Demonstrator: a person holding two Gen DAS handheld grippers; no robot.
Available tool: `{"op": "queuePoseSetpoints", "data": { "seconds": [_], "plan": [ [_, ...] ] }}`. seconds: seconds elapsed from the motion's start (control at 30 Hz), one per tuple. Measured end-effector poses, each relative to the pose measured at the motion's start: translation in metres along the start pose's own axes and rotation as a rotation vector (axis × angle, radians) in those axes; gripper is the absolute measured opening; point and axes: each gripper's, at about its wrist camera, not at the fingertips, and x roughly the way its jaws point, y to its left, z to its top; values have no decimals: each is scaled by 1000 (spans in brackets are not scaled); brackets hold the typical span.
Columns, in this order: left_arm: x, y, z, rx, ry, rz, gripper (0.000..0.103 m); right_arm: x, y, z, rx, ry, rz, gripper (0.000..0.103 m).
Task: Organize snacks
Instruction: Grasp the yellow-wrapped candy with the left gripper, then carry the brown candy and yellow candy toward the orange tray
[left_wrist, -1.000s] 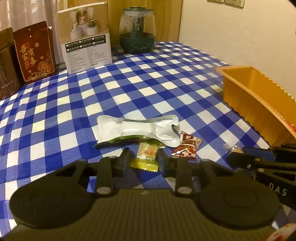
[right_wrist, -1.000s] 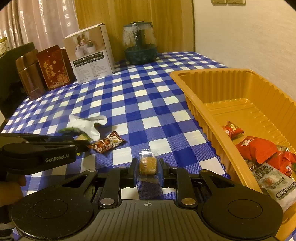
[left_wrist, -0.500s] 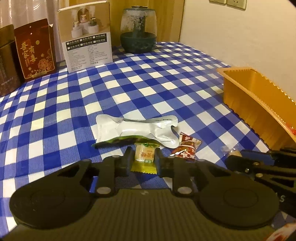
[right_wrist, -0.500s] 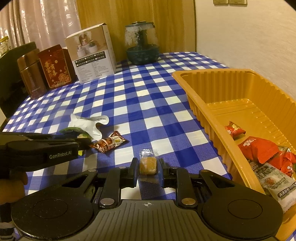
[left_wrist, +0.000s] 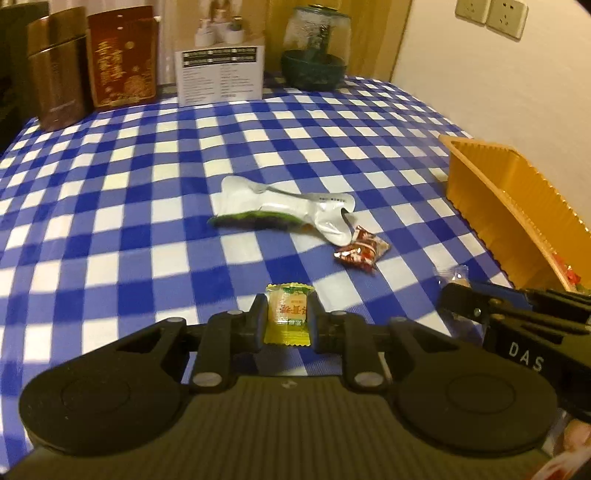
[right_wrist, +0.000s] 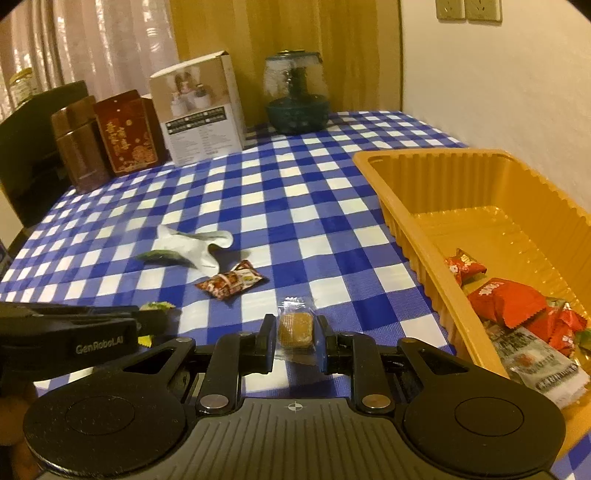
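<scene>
My left gripper (left_wrist: 287, 314) is shut on a small yellow-green wrapped candy (left_wrist: 288, 314), held just above the checked cloth. My right gripper (right_wrist: 295, 328) is shut on a brown candy in clear wrap (right_wrist: 294, 325), left of the orange tray (right_wrist: 413, 254). The tray holds several red packets (right_wrist: 506, 299) and a silver one. On the cloth lie a white and green pouch (left_wrist: 288, 210) and a red-brown snack packet (left_wrist: 362, 253). The right gripper shows at the right edge of the left wrist view (left_wrist: 517, 314); the left gripper shows at the left of the right wrist view (right_wrist: 74, 328).
At the table's far side stand a brown tin (left_wrist: 59, 70), a red box (left_wrist: 123, 55), a white carton (left_wrist: 221, 74) and a glass jar with a dark base (left_wrist: 314, 48). A wall with sockets runs along the right. The tray (left_wrist: 517, 206) sits at the table's right edge.
My left gripper closed on the yellow-green candy, then lifted it and drew it back from the pouch. The right gripper kept still, holding its brown candy.
</scene>
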Motion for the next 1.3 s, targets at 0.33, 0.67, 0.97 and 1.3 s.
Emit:
{"op": "queuePoseSetpoints", "data": {
  "seconds": [0.33,0.67,0.97,1.3],
  "plan": [
    [-60,-20,-20,-64,-52,56,19,-50,-7,-7,4,-2,33,22],
    [-122,-41,-48,-120,-60,73,19,-107,-11,-15,1,-6,75,22],
    [-161,-54,-67,-126,-78,89,19,-144,-14,-24,-3,-21,95,22],
    [-179,-64,-72,-124,-85,77,19,-167,-24,-28,-7,-34,100,22]
  ]
}}
